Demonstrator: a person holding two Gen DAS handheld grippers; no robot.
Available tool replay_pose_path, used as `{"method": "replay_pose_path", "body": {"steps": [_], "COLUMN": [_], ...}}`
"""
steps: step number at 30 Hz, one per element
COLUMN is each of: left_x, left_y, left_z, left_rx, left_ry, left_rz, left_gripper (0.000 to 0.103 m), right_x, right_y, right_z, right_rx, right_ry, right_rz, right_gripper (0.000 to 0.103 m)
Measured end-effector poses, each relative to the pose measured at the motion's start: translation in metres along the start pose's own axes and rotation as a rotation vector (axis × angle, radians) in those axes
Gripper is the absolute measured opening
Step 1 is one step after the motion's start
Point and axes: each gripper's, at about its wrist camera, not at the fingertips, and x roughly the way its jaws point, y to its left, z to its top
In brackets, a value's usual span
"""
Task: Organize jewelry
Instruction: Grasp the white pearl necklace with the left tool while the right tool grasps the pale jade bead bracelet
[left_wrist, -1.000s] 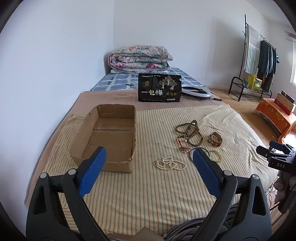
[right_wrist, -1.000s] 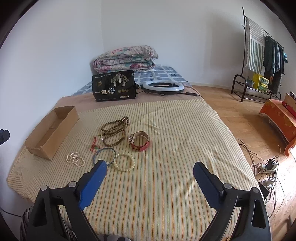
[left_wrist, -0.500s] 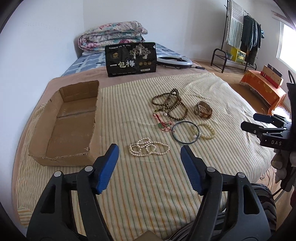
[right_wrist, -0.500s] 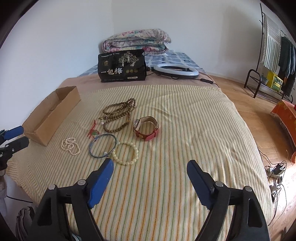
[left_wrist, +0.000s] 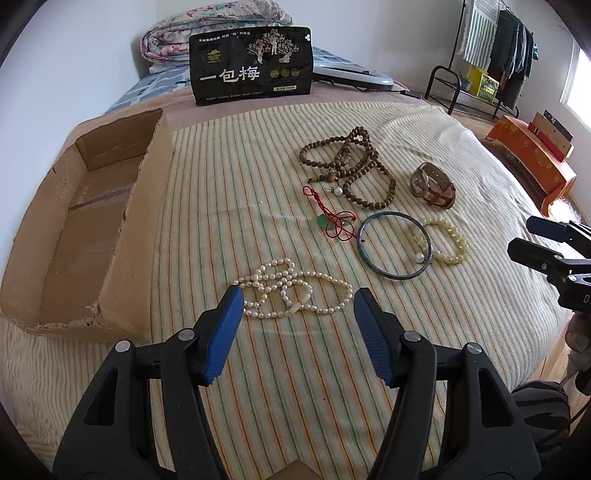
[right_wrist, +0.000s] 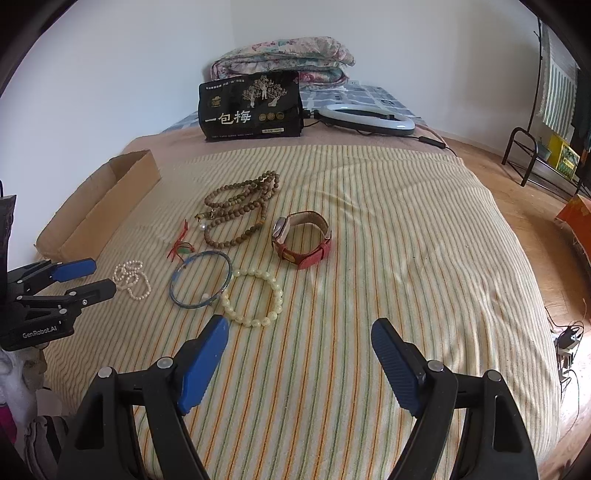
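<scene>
Both grippers had descended toward the bed. Left gripper (left_wrist: 297, 310) jaws, just narrowed yet gripping nothing, bracketed the pearl necklace (left_wrist: 293, 293); right gripper (right_wrist: 295, 339) jaws stood wide, empty, beside the pale bracelet (right_wrist: 255, 297). Pickup appeared imminent.

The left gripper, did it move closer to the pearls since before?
Yes. The left gripper has come down toward the pearls, which now sit just beyond its closing, still open jaws; the box also looks nearer.
</scene>
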Motion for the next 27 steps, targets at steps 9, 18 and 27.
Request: {"method": "replay_pose_path", "body": {"steps": [9,18,27], "left_x": [0.016,0.040,0.045], "left_y": [-0.004,-0.011,0.007], "left_z": [-0.001,0.000,0.006], "left_rx": [0.032,0.065,-0.033], "left_ry": [0.024,0.065,0.042], "left_rz": [-0.005,0.060,0.039], "left_gripper": [0.075,0.083,0.083], "right_x": [0.010,0.019,0.042], "right_y": [-0.001,-0.002,-0.002], "right_z": [0.001,0.003,0.013], "right_rx": [-0.010,-0.014,-0.003], "right_ry": [0.013,0.023,0.062], "right_rz": [-0.004,-0.003,0.029], "right_gripper": [0.082,0.082,0.082]}}
